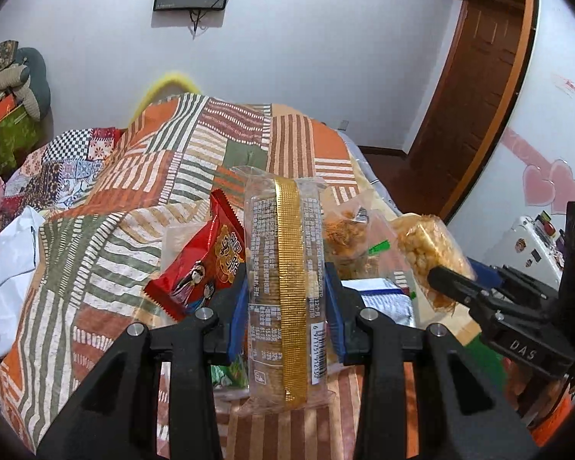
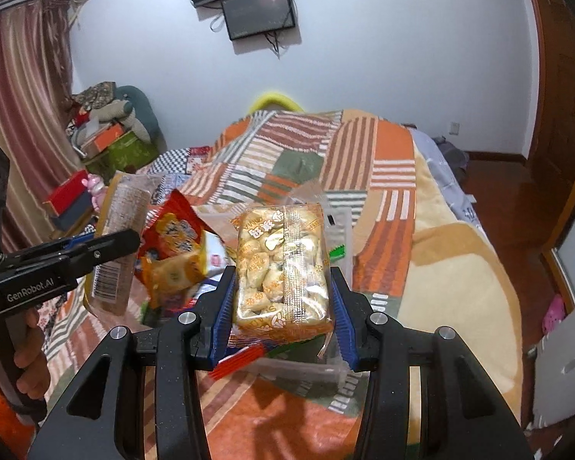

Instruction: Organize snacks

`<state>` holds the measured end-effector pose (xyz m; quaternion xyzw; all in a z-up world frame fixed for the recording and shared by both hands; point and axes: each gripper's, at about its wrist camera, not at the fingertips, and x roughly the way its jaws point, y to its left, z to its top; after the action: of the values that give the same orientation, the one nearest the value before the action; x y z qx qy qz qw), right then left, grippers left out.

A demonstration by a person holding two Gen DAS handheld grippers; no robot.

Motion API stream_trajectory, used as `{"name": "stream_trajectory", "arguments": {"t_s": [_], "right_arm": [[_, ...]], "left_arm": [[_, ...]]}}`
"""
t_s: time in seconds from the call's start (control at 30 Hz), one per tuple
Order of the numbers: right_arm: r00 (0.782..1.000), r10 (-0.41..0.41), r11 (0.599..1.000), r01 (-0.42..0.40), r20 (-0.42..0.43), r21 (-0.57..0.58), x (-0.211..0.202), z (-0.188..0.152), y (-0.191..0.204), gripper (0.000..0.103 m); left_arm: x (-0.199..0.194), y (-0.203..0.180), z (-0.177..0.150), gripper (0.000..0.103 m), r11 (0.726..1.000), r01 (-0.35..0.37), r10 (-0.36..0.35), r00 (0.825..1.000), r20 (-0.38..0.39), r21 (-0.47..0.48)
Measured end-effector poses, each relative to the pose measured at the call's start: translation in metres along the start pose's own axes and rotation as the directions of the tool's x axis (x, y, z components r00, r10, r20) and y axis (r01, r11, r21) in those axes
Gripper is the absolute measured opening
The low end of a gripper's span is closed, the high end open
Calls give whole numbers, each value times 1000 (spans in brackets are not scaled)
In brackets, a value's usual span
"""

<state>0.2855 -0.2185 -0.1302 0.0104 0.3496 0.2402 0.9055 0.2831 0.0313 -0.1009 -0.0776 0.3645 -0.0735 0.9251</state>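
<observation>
Clamped between the left gripper's [image 1: 285,299] pads, a long cracker pack [image 1: 280,287] is held with its long axis pointing straight ahead. A squat puff pack [image 2: 283,268] is gripped likewise by the right gripper [image 2: 283,299], just beside it. Both are raised above the snack pile [image 2: 172,253] on a striped quilt [image 2: 383,176], in a white-walled bedroom.

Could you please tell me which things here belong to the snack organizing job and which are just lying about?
Part of the job:
- cracker pack with gold strip, in left gripper
- puffed rice snack pack, in right gripper
- red snack packet on the bed

Just lying about:
- patchwork quilt
- wall screen
- curtain
</observation>
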Motion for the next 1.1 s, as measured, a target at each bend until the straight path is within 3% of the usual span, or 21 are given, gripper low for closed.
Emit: {"name": "stream_trajectory", "arguments": {"t_s": [0.23,0.5,0.77,1.0,1.07,1.1], "right_arm": [[998,-7,1000,8,-64,18,19,-5,-8,43],[996,-34,999,33,-84,-15,12,-2,-5,45],[999,-22,998,24,37,-59,-51,10,15,50],[981,40,997,-26,188,-76,-128,16,38,59],[971,58,996,-42,232,-76,-148,17,45,62],[966,66,996,-49,251,-75,-157,17,48,65]], "left_arm": [[25,0,-4,37,1000,-9,9,1000,-27,-21],[17,-2,-6,40,1000,0,0,1000,-25,-10],[-42,-11,-7,40,999,-34,32,996,85,24],[-126,-27,-10,40,999,-36,27,969,244,31],[-149,-30,-12,49,999,-46,37,957,289,25],[-160,-32,-15,58,998,-53,43,949,313,23]]}}
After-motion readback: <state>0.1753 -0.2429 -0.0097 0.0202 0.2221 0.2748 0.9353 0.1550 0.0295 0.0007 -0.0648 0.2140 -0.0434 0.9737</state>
